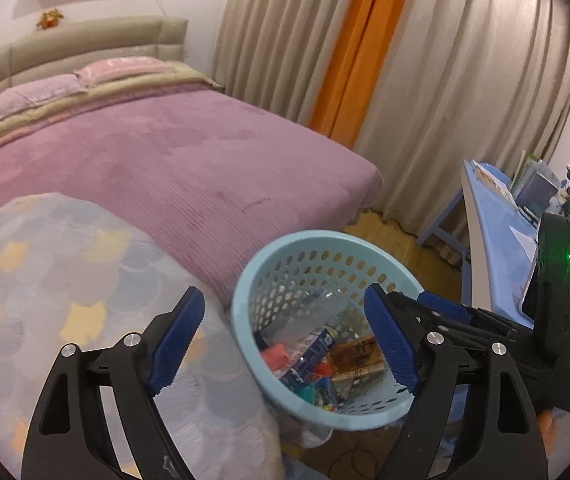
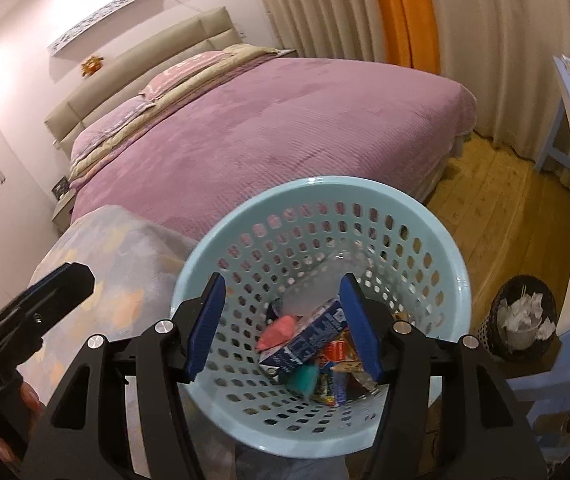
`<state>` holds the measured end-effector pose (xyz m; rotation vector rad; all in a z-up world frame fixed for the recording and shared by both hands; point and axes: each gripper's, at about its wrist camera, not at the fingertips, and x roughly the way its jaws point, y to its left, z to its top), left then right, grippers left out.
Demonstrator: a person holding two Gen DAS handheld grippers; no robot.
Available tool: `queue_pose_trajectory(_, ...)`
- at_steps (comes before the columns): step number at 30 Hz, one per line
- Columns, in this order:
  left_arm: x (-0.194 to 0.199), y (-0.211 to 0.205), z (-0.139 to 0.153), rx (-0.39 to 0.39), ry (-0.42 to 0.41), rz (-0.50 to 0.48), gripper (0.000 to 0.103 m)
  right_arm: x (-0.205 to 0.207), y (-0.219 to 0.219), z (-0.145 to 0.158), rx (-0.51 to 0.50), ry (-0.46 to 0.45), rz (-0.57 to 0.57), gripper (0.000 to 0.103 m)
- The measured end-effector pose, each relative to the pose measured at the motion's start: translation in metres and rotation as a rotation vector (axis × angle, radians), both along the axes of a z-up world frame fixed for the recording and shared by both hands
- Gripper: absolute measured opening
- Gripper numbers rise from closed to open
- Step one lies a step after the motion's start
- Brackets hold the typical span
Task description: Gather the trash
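pale blue perforated basket (image 2: pixel 437 248); purple bedspread (image 1: pixel 173 152); orange-and-beige curtains (image 1: pixel 349 52); pastel scale-patterned blanket (image 1: pixel 45 264).

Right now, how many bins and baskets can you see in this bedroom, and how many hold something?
Light blue perforated basket: 1, holding mixed trash such as a blue carton and a clear plastic bottle.
Dark mesh wastebasket on the floor: 1, holding crumpled white paper.
Total: 2 containers, both holding something.
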<state>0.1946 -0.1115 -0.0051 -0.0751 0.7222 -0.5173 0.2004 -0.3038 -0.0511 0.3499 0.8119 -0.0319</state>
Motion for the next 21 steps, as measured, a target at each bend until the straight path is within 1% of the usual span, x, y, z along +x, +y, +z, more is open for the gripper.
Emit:
queue_pose_trajectory(4,-0.016,0.020,0.011,0.009,-0.031,0.045,0.083,-0.009,0.023,0.013,-0.040,-0.039,0.036,0.056)
queue_pose_trajectory(7,-0.024,0.040,0.017,-0.026,-0.010,0.068,0.083,-0.015,0.036,0.020,-0.056,-0.069,0.055,0.056)
queue_pose_trajectory(8,-0.028,0.047,0.018,-0.025,-0.016,0.090,0.083,-0.018,0.042,0.023,-0.060,-0.078,0.063,0.056)
queue_pose_trajectory(10,-0.036,0.059,0.019,0.019,-0.042,0.154,0.085,-0.022,0.050,0.026,-0.070,-0.093,0.071,0.056)
queue_pose_trajectory(12,-0.042,0.067,0.018,0.072,-0.049,0.222,0.087,-0.025,0.057,0.030,-0.083,-0.110,0.082,0.056)
queue_pose_trajectory(17,-0.057,0.091,0.015,0.089,-0.058,0.295,0.087,-0.037,0.081,0.040,-0.110,-0.145,0.124,0.056)
queue_pose_trajectory(21,-0.071,0.101,0.017,0.090,-0.086,0.326,0.087,-0.049,0.095,0.048,-0.124,-0.181,0.140,0.056)
